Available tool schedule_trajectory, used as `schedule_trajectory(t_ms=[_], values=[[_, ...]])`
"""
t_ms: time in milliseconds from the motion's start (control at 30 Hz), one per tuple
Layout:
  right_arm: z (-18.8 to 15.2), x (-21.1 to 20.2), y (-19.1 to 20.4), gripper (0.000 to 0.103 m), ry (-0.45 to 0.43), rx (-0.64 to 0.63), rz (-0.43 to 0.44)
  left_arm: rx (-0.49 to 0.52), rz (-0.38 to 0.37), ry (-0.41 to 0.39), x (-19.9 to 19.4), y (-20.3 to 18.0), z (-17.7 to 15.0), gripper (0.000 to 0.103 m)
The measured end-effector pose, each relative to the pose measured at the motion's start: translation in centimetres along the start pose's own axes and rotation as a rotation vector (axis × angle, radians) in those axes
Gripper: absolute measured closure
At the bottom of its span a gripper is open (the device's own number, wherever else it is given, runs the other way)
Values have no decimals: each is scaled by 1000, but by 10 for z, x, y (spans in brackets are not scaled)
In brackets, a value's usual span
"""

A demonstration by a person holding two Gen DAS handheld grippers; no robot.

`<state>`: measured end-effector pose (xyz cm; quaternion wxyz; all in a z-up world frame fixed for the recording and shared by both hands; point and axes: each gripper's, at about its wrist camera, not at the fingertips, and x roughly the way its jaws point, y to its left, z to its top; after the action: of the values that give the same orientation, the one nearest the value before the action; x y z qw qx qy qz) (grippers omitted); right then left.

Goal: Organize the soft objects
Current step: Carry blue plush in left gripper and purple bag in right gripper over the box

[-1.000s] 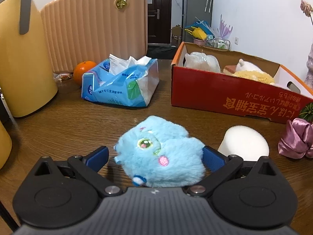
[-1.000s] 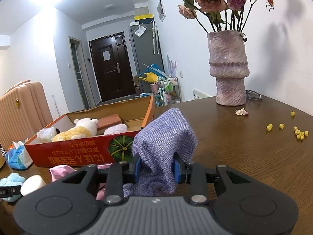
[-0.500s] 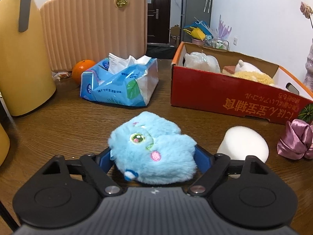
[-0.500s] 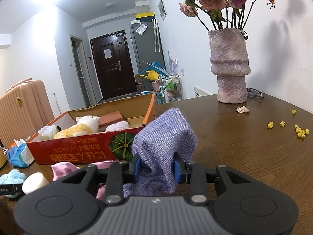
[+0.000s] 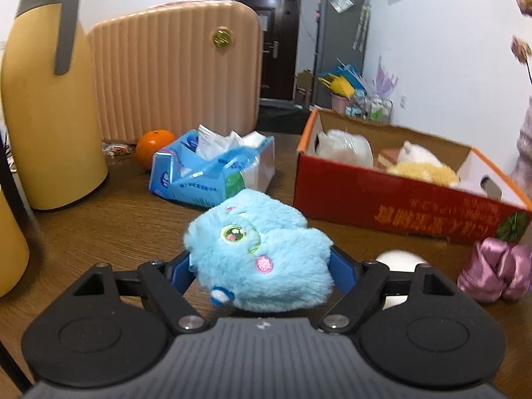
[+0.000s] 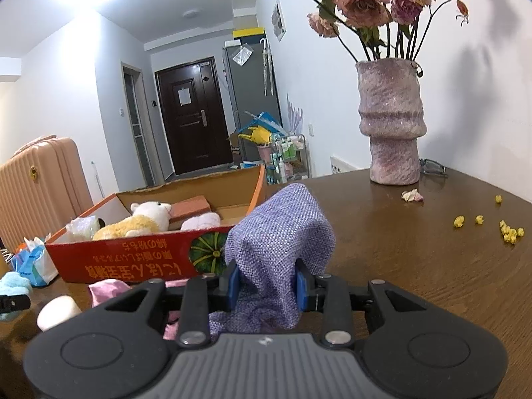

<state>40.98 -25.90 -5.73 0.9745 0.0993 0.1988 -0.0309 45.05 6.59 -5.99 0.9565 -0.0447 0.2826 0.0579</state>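
grasp stage, both hands loaded. your left gripper [image 5: 261,266] has just been closing and its blue pads now press both flanks of the blue plush toy [image 5: 259,256], which sits on the table [image 5: 99,219] in front of the red box [image 5: 399,206]. your right gripper [image 6: 266,287] is pinching the purple cloth [image 6: 282,242], which bulges above the pads beside the box's near corner. white sponge [image 5: 399,259] and pink satin scrunchie [image 5: 495,272] lie on the table to the toy's right, not yet sorted. to do this step well, you would likely lift the toy straight up before swinging toward the box, so it clears the wall and does not drag the tissue pack [image 5: 212,173] or knock the sponge. plush compresses, so judge the hold by the pads sinking in, not by the fur alone. aim for the open floor of the box, beside the yellow plush [image 5: 425,171] already inside.
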Motion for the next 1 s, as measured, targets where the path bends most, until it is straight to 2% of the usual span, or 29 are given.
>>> schedule_trajectory(t_ms=[133,367,1000], values=[[3,-2,2,71,-28,17,-1,-50,13,-40,-7,3,6,21],[7,-7,13,71,-92,42,4,-53,57,-129,-22,-6,13,21],[12,-11,61,71,-222,-8,59,-117,10,-258,-49,-43,32,21]])
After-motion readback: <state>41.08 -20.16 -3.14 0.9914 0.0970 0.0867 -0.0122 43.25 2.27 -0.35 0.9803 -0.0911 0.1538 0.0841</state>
